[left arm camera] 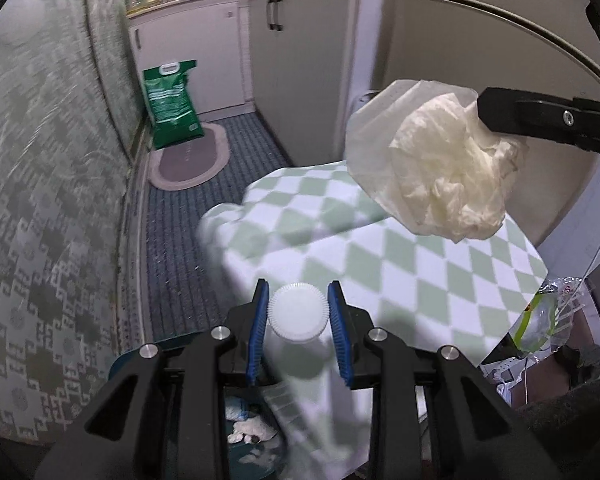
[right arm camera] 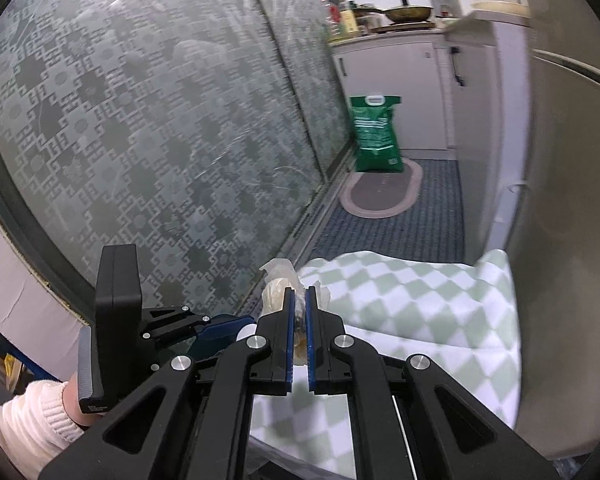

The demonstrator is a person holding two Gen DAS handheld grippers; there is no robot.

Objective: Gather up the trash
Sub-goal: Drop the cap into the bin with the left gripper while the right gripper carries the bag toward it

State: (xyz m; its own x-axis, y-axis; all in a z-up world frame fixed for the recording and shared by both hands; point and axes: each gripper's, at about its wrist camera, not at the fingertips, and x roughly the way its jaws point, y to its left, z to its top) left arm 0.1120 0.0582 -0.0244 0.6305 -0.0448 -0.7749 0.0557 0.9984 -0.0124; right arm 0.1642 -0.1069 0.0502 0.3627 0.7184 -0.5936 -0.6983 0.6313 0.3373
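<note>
My left gripper (left arm camera: 298, 312) is shut on a white ribbed-cap bottle (left arm camera: 297, 313), held above a bin (left arm camera: 248, 432) that has crumpled white trash in it. My right gripper (right arm camera: 299, 300) is shut on a crumpled plastic bag with tissue (right arm camera: 278, 286). The same wad (left arm camera: 440, 164) hangs in the left wrist view at upper right, under the black right gripper finger (left arm camera: 540, 116), above the checkered cloth (left arm camera: 380, 248). The left gripper body (right arm camera: 116, 320) shows at lower left in the right wrist view.
A green-and-white checkered cloth (right arm camera: 412, 300) covers the surface below. A clear plastic wrapper (left arm camera: 540, 316) lies at its right edge. A patterned glass door (right arm camera: 140, 140) runs along the left. A green sack (left arm camera: 172, 104), oval mat (left arm camera: 188, 156) and white cabinets (left arm camera: 300, 60) stand farther off.
</note>
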